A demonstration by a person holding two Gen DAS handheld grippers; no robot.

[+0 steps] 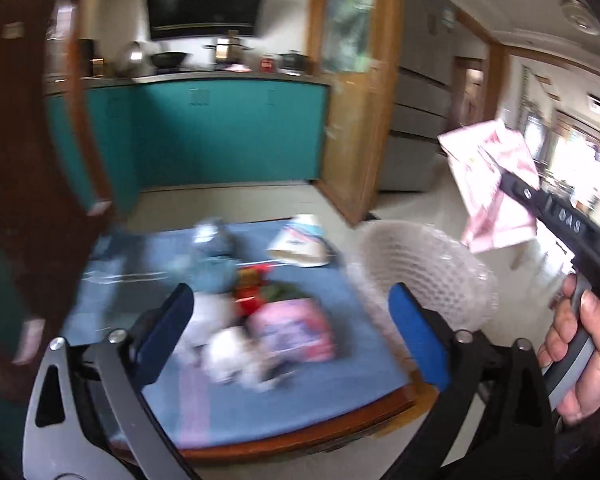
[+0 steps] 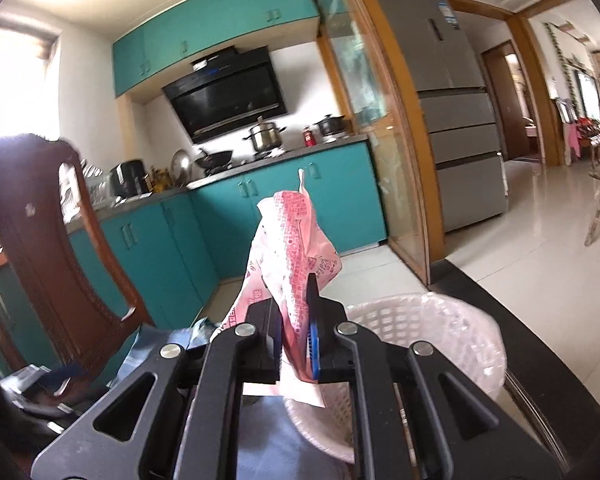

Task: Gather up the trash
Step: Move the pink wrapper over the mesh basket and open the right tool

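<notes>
Left wrist view first: the left gripper is hanging over the blue-covered table with its blue-padded jaws spread wide and nothing between them. Below, blurred trash is lying in a pile: a pink packet, crumpled white paper, a red wrapper and a tipped paper cup farther back. A white lattice wastebasket with a clear liner is sitting just off the table's right edge. Up at the right, the right gripper is pinching a pink-and-white wrapper, high above the basket.

Right wrist view now: the right gripper is clamping tight on that pink-and-white wrapper, which is sticking up past the fingertips. The wastebasket is sitting below and to the right.
</notes>
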